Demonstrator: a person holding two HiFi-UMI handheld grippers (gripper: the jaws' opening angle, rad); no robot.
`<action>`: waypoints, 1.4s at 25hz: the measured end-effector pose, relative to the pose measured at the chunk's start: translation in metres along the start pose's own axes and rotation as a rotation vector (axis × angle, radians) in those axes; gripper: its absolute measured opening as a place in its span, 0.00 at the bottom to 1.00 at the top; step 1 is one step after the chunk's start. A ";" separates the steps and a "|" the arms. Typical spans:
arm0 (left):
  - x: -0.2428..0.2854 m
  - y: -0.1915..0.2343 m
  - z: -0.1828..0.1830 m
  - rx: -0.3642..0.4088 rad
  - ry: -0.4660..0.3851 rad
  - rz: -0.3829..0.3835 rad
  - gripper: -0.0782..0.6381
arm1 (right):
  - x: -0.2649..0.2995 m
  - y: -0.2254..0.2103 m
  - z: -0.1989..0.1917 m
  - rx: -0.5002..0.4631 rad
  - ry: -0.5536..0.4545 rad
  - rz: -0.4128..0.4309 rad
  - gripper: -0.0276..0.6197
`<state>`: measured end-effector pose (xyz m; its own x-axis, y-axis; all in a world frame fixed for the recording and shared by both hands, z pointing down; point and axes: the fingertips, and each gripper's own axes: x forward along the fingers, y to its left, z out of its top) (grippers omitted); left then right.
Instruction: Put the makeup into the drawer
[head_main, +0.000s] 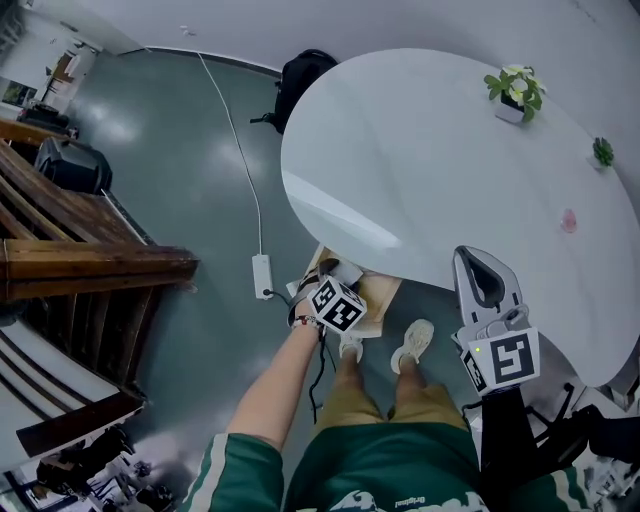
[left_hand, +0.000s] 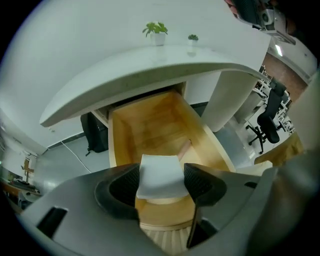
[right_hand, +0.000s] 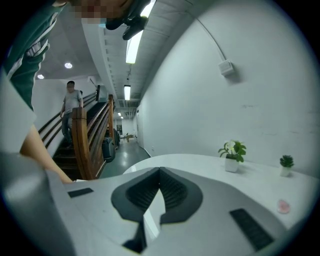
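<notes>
While left tongs clamp it, makeup parallels drawer

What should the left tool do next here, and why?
Probably lower a little into the open drawer before letting go. The left tool grips a white box between its pads. The box hangs above the drawer's bare wooden floor and does not seem to rest on it yet.
</notes>
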<state>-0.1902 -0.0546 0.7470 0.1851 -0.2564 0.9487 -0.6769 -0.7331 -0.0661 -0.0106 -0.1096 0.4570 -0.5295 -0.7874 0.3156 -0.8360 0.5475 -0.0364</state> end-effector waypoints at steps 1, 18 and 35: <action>0.006 0.001 -0.001 0.010 0.013 -0.003 0.50 | -0.001 -0.001 -0.003 0.000 0.006 -0.003 0.05; 0.053 -0.003 0.001 0.236 0.126 -0.012 0.50 | -0.014 -0.014 -0.034 0.030 0.051 -0.036 0.05; 0.068 -0.002 -0.002 0.287 0.156 -0.002 0.56 | -0.022 -0.018 -0.046 0.025 0.064 -0.054 0.05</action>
<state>-0.1780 -0.0690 0.8119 0.0604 -0.1714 0.9834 -0.4442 -0.8868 -0.1273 0.0227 -0.0894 0.4943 -0.4741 -0.7956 0.3772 -0.8667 0.4971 -0.0410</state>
